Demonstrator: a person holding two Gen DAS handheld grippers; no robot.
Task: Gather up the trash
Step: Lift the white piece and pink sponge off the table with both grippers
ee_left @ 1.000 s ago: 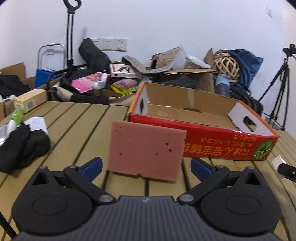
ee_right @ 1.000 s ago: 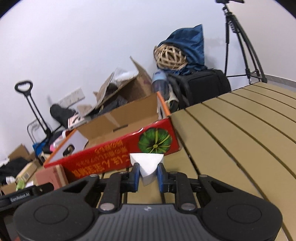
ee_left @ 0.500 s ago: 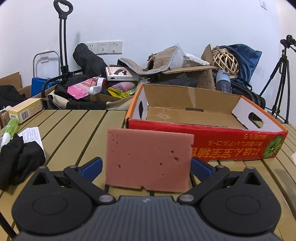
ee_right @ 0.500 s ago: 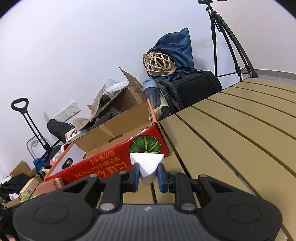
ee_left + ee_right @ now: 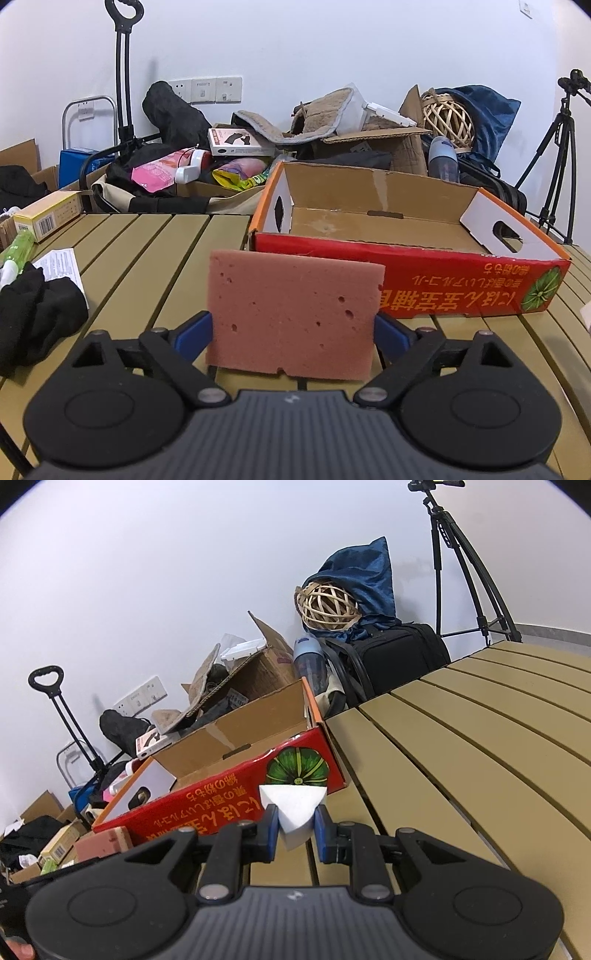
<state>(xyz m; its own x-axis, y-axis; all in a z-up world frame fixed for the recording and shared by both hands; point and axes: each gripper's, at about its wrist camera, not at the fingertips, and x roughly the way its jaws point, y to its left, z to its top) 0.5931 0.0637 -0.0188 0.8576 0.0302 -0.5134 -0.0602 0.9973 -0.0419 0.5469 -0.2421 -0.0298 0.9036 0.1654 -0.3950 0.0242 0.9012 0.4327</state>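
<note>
Plainly the weak spot sits on the left, where the left tongs (image 5: 293, 334) are closing on the pink sponge (image 5: 293, 317), which stands on edge between the two blue pads (image 5: 194, 332) above the slatted desk (image 5: 147, 258). The pads look to be just meeting the sponge's short ends, though I cannot tell whether they press yet. Foam this soft will likely give and buckle rather than resist, so a grip across its full width may bow it, and it could pop out or twist free on the way to the red cardboard box (image 5: 406, 291) just behind it. The box's near wall stands higher than the sponge's lower edge, so a low carry could snag the sponge on that wall and shove the light, open box back across the desk. Off to the left lie a black cloth (image 5: 33, 317) and a printed paper (image 5: 61, 264), well apart from the tongs and no hindrance now. On the right, the right tongs (image 5: 294, 829) are drawn nearly together and clamped on a small white wedge (image 5: 293, 812) of paper or foam, held just in front of the box's (image 5: 221, 805) pumpkin-printed end. Only its lower tip sits between the pads, so a jolt or a tilt could let the wedge slip out short of the box.
</note>
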